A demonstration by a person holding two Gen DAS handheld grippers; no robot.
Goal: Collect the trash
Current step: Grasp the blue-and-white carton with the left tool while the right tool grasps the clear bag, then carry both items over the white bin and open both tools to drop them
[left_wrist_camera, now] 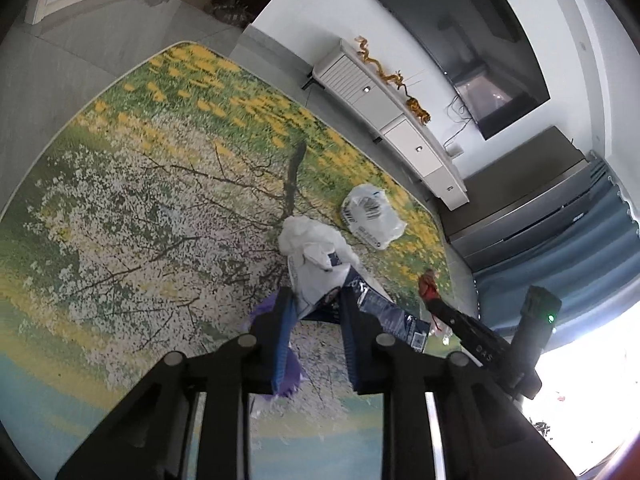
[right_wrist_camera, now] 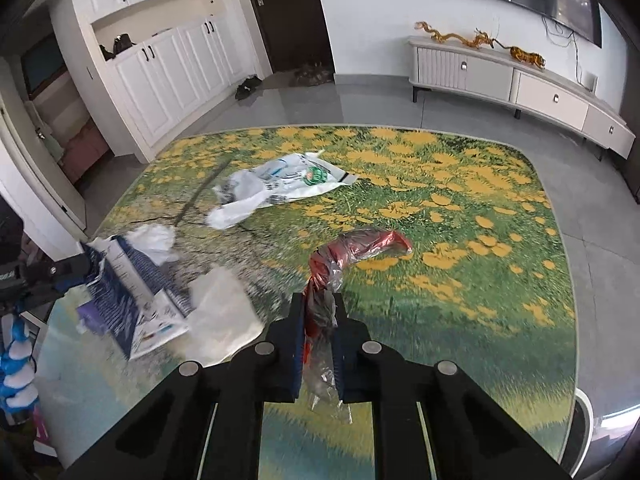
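Red and crinkly, the foil wrapper is pinched between the fingers of my right tool, which has closed on its twisted clear tail while the fatter red end trails out over the rug. It looks almost weightless, limp and slick, so I judge the gathered neck the best place to hold; a grip on the loose film alone could slide free. My left tool is closed on a white and blue printed bag that is just as soft, with crumpled white plastic bunched at its far end and a strip of purple film hanging beside the left finger. That bundle will flop and spill if I tilt it, so I would keep it clamped where the layers are thickest. From the right wrist view the same blue and white packaging lies low at the left, with a pale sheet of paper or plastic just beside my right tool. Further out a white carrier bag with green print lies flat on the flowered rug, untouched, and it should crush easily into a handful. Beyond the rug are grey floor tiles, a long low TV cabinet against the wall, and white cupboards by the dark door.
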